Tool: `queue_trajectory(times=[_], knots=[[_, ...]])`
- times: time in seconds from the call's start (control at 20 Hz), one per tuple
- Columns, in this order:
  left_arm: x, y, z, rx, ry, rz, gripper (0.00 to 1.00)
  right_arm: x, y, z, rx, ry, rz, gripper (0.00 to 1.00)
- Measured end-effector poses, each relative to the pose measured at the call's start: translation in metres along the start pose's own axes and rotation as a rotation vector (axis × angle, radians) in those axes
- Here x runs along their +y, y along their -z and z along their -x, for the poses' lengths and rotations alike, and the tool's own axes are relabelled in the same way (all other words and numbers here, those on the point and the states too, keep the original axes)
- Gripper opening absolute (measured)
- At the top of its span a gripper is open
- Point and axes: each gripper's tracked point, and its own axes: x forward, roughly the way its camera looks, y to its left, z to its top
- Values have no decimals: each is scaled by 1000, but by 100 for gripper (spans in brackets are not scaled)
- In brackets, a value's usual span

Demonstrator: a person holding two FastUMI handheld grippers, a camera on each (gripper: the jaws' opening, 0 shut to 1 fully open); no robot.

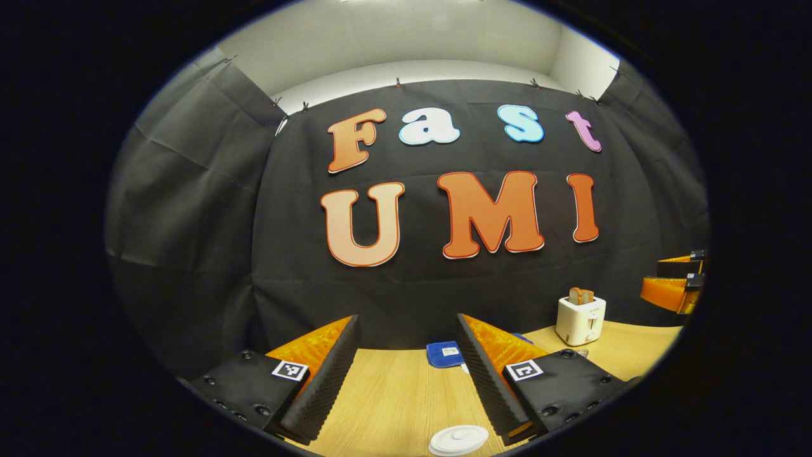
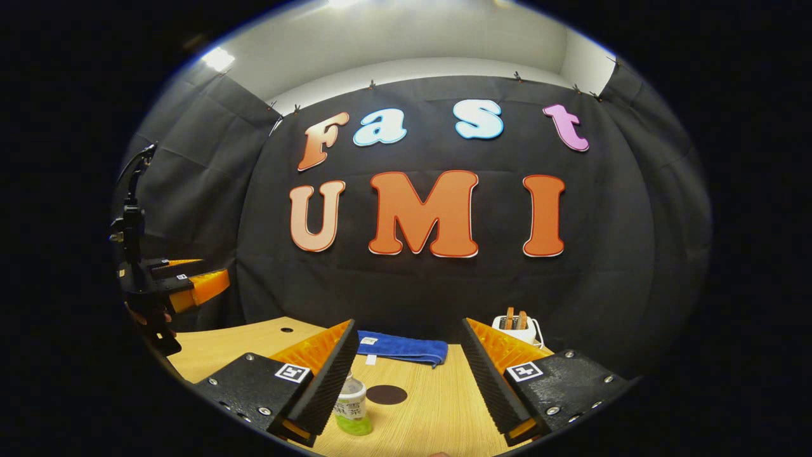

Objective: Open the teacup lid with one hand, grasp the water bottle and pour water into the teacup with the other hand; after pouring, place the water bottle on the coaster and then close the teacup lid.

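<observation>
Sitting low at about 6 o'clock in the left gripper view, a round white teacup lid [image 1: 458,439] with a raised centre lies on the pale wood-grain table [image 1: 393,400], partly cut off by the picture's lower edge; whether a cup stands under it cannot be told. The left gripper [image 1: 409,374] hangs above it with its two fingers spread wide, nothing between them; their inner faces are ridged foam pads, and each black body carries a small square tag with a coded pattern.

In the right gripper view the water bottle [image 2: 351,406] stands upright at roughly 7 o'clock, clear plastic with a pale label and green liquid at the bottom; the label's print is too small to read. It is just beside the inner face of the right gripper's [image 2: 409,374] left-hand finger, though contact cannot be judged, and the other finger is well apart from it, so the fingers are wide open and hold nothing. A flat, dark, round coaster [image 2: 386,395] lies on the table just to the bottle's right.

Farther back, at 12 o'clock from the coaster, a folded blue towel [image 2: 399,348] with a white tag lies against the wall. A white boxy toaster [image 2: 517,330] with bread slices in its slots stands at about 4 o'clock
</observation>
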Motion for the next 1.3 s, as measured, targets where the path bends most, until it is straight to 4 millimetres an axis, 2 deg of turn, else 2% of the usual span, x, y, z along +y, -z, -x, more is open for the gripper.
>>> queue_trajectory(times=[0.1, 0.15, 0.5, 0.55, 0.7, 1.0, 1.05, 1.1, 1.3], knots=[[-4, 9, 2, 9, 8, -8, 96, 2, 8, 1, 9, -7, 0, 99], [-3, 14, 1, 12, 3, -12, 97, 3, 12, 2, 12, -16, -3, 97], [-18, 60, 6, 83, 56, 6, 98, 14, 52, 5, 76, -72, -26, 97], [-20, 65, 6, 90, 62, 6, 98, 17, 57, 5, 80, -81, -28, 99], [-27, 83, 8, 115, 85, 7, 98, 21, 69, 3, 93, -95, -33, 97], [-37, 122, 13, 183, 120, 13, 96, 33, 97, 4, 138, -137, -30, 97], [-41, 128, 14, 194, 131, 13, 98, 35, 102, 4, 145, -145, -25, 94], [-43, 136, 14, 209, 140, 11, 98, 39, 107, 4, 153, -155, -23, 97], [-46, 160, 18, 257, 155, 0, 98, 52, 125, 5, 186, -192, -12, 97]])
